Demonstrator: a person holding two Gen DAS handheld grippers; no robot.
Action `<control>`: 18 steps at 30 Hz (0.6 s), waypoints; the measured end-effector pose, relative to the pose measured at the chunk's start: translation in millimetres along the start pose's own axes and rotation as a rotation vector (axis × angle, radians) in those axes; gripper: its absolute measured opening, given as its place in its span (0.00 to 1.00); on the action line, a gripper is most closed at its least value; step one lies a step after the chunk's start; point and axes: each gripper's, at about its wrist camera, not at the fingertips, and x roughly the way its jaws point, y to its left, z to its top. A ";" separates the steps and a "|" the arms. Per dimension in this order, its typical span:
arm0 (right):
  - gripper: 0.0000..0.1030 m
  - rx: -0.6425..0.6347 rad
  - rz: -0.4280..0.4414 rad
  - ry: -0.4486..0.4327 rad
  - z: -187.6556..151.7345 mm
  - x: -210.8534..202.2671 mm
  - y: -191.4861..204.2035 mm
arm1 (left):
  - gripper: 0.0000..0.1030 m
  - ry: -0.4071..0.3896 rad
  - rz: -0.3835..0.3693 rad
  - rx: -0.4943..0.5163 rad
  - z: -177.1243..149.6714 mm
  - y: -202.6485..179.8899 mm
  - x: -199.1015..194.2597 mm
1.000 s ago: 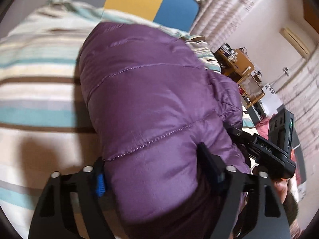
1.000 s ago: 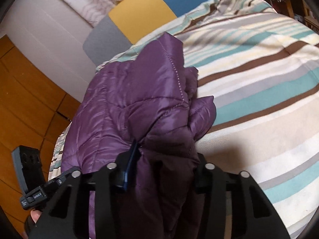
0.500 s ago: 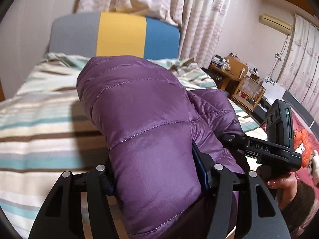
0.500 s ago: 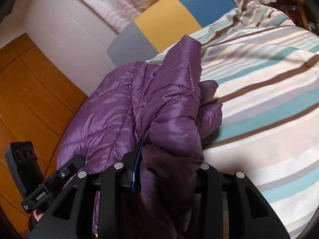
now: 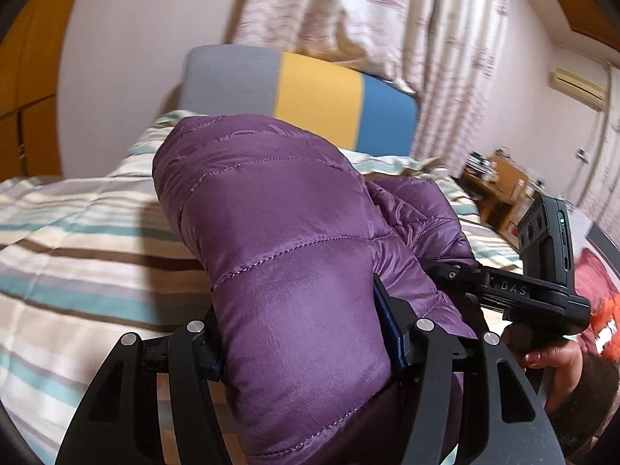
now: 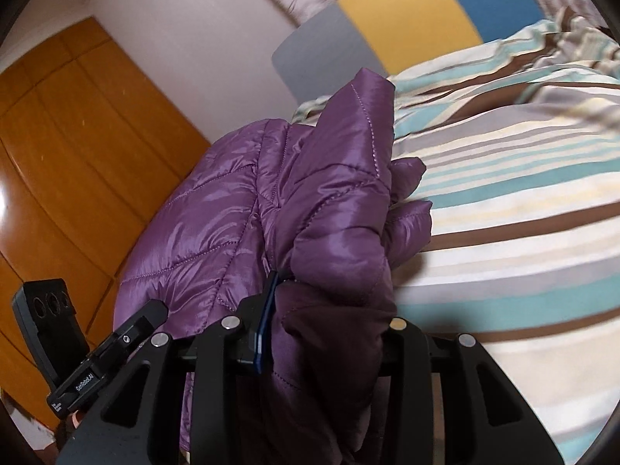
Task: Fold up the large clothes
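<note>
Left tongs (image 5: 306,345) clamped on a thick fold of the puffy purple quilted jacket (image 5: 271,232); right tongs (image 6: 325,333) pinched narrower on a bunched, darker edge of it. Jacket held up between both, over the striped bed cover (image 5: 77,263). Slick, glossy shell over springy padding, stitched in rounded channels: likely to slide out of either grip if pulled apart hard. Loose, uneven bunching on the right could leave the fold crooked.
</note>
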 end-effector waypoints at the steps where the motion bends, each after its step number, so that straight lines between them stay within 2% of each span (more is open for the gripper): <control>1: 0.34 -0.011 -0.008 0.023 -0.7 15.5 6.7 | 0.57 0.008 0.017 -0.006 -2.3 8.0 0.4; 4: 0.37 -0.043 -0.049 0.049 -2.8 41.7 15.2 | 0.60 0.055 0.060 -0.055 -14.5 36.9 5.3; 5: 0.44 -0.057 -0.067 0.049 -3.8 47.4 17.5 | 0.63 0.074 0.059 -0.093 -21.3 48.8 7.4; 7: 0.53 -0.088 -0.123 0.054 -4.2 54.4 17.9 | 0.68 0.083 0.059 -0.144 -34.3 65.3 5.3; 10: 0.61 -0.136 -0.178 0.058 -8.7 61.0 19.7 | 0.73 0.069 0.084 -0.152 -43.6 67.6 2.9; 16: 0.64 -0.216 -0.295 0.050 -17.1 73.1 24.1 | 0.74 0.070 0.144 -0.103 -44.0 59.5 3.2; 18: 0.64 -0.224 -0.309 0.051 -17.5 76.3 24.5 | 0.76 0.073 0.152 -0.108 -43.3 62.7 4.0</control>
